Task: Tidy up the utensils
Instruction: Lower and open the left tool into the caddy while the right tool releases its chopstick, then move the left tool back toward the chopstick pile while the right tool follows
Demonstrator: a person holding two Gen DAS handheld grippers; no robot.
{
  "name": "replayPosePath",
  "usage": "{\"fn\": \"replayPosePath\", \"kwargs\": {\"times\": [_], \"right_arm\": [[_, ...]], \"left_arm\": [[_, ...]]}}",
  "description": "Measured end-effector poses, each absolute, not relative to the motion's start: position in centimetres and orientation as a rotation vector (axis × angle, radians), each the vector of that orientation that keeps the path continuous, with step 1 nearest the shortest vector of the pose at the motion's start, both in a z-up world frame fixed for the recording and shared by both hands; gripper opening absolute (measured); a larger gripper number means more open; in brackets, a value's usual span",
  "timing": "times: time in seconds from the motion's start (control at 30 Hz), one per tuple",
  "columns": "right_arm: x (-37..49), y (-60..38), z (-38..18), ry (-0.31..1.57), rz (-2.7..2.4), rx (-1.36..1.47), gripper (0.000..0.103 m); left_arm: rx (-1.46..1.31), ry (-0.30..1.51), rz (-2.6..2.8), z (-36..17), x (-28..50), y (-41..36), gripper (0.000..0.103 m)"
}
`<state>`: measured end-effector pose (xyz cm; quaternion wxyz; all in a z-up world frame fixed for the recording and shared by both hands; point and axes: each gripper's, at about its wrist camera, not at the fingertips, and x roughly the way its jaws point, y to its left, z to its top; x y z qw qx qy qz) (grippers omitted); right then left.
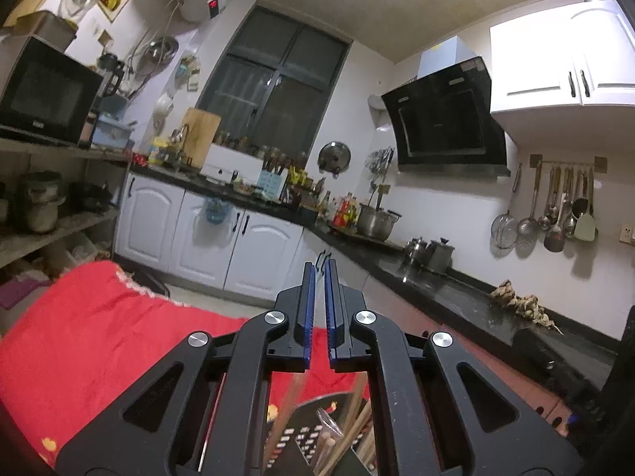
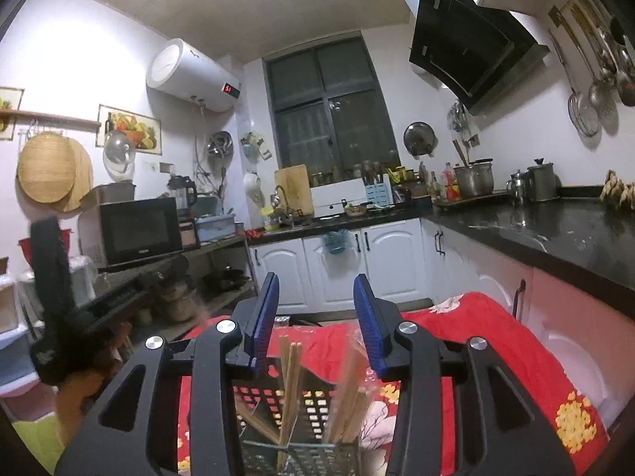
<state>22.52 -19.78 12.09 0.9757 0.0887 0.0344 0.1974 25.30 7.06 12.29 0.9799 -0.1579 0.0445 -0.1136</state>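
The left claw (image 1: 319, 273) was closed and empty, the right claw (image 2: 315, 293) open above the holder (image 2: 301, 404). Leaning chopsticks (image 2: 291, 377) could catch a finger and tip it.

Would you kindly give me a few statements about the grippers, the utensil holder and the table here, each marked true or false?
1. The right gripper stands open. True.
2. The left gripper holds a chopstick. False: its jaws are shut with nothing between them.
3. Wooden chopsticks stand in a black perforated holder. True.
4. The holder sits on a bare wooden table. False: it sits on a red floral cloth.
5. The right gripper grips the holder. False: the holder lies below its fingers, untouched.
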Motion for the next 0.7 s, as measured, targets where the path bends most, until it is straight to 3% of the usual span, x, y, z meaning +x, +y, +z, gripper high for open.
{"fn": "replayPosePath", "kwargs": {"times": [0.07, 0.13, 0.2, 0.27, 0.33, 0.43, 0.57, 0.7], "right_arm": [[22.1, -20.1, 12.0, 0.083, 0.402, 0.189, 0.041], [21.9, -20.4, 11.9, 0.103, 0.404, 0.201, 0.045], [21.9, -20.6, 12.0, 0.122, 0.402, 0.207, 0.045], [21.8, -20.7, 12.0, 0.141, 0.401, 0.207, 0.045], [21.7, -20.8, 12.0, 0.157, 0.398, 0.206, 0.047], [21.4, -21.0, 11.9, 0.175, 0.396, 0.21, 0.05], [20.8, -21.1, 12.1, 0.195, 0.398, 0.208, 0.052], [19.9, -21.1, 12.4, 0.196, 0.406, 0.197, 0.062]], "left_arm": [[-0.326, 0.127, -0.217, 12.1, 25.4, 7.1, 0.015], [-0.34, 0.176, -0.187, 11.8, 25.3, 7.4, 0.044], [-0.364, 0.202, -0.185, 11.9, 25.2, 7.7, 0.045], [-0.365, 0.227, -0.176, 12.1, 24.8, 7.9, 0.055], [-0.372, 0.256, -0.184, 12.3, 24.5, 8.2, 0.074], [-0.397, 0.306, -0.197, 12.3, 24.0, 8.8, 0.09], [-0.428, 0.328, -0.201, 12.3, 22.6, 9.7, 0.092], [-0.417, 0.317, -0.217, 12.5, 20.9, 10.2, 0.092]]}}
